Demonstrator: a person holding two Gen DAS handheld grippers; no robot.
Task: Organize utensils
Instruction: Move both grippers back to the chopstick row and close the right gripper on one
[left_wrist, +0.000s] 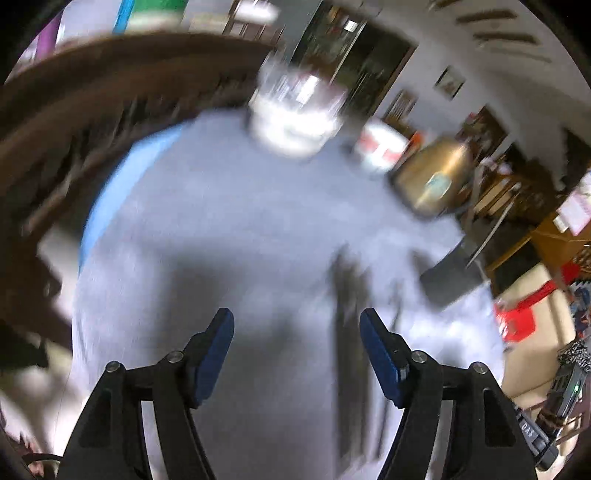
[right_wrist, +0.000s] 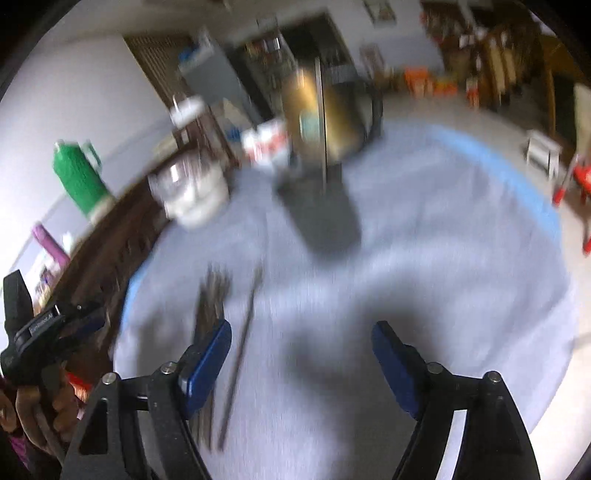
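Observation:
Both views are motion-blurred. Several dark, thin utensils (left_wrist: 347, 354) lie on a grey cloth (left_wrist: 236, 221), just right of centre in the left wrist view. My left gripper (left_wrist: 295, 321) is open above the cloth with nothing between its blue pads; the utensils lie close to its right finger. In the right wrist view the same utensils (right_wrist: 212, 306) and a single thin stick (right_wrist: 245, 325) lie by my right gripper's left finger. My right gripper (right_wrist: 301, 332) is open and empty over the cloth (right_wrist: 406, 240). The left gripper (right_wrist: 48, 325), held by a hand, shows at the left edge.
A white and clear container (left_wrist: 295, 114) stands at the far side of the cloth, with a dark box (right_wrist: 321, 210) and a gold canister (left_wrist: 432, 177) nearby. A green flask (right_wrist: 79, 181) stands on dark wooden furniture (left_wrist: 92, 103) beside the table. A red stool (left_wrist: 517, 321) is on the floor.

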